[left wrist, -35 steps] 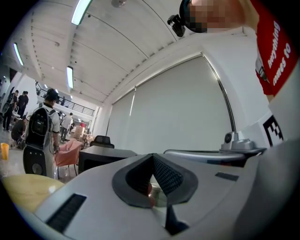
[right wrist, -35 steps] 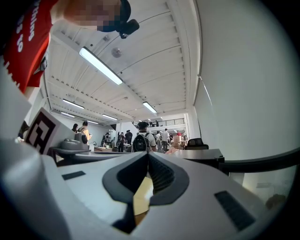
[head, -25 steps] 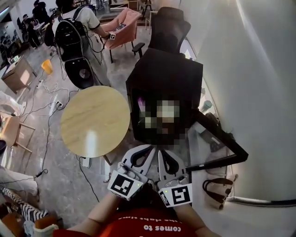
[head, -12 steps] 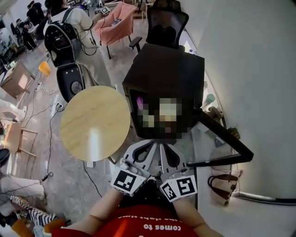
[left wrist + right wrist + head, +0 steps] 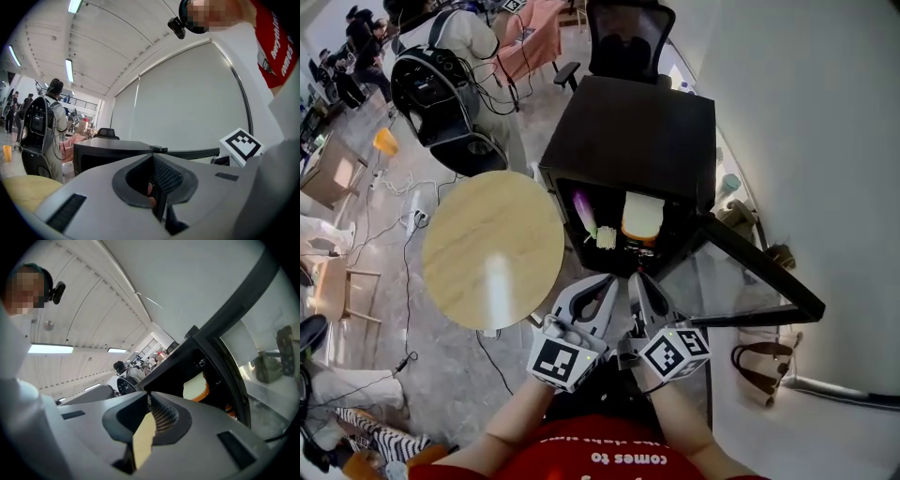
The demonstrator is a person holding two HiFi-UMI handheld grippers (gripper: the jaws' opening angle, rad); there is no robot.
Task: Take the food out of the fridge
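A black mini fridge (image 5: 637, 122) stands with its door (image 5: 759, 274) swung open to the right. Inside lie a purple vegetable (image 5: 584, 212), a small pale piece of food (image 5: 607, 237) and a cream and orange loaf-like item (image 5: 642, 217). My left gripper (image 5: 607, 284) and right gripper (image 5: 636, 279) sit side by side just in front of the opening, both shut and holding nothing. The left gripper (image 5: 157, 187) points level at the fridge (image 5: 110, 152). Past the right gripper (image 5: 150, 416), the right gripper view shows the loaf-like item (image 5: 196, 386) in the fridge.
A round wooden table (image 5: 492, 248) stands left of the fridge. A person with a black backpack (image 5: 441, 75) stands behind it, and an office chair (image 5: 623, 37) is behind the fridge. A white wall runs along the right, with a strap (image 5: 759, 361) on the floor.
Both grippers have come down and nearer the fridge opening. The right gripper has rolled, its marker cube now tilted. The food inside the fridge shows plainly now.
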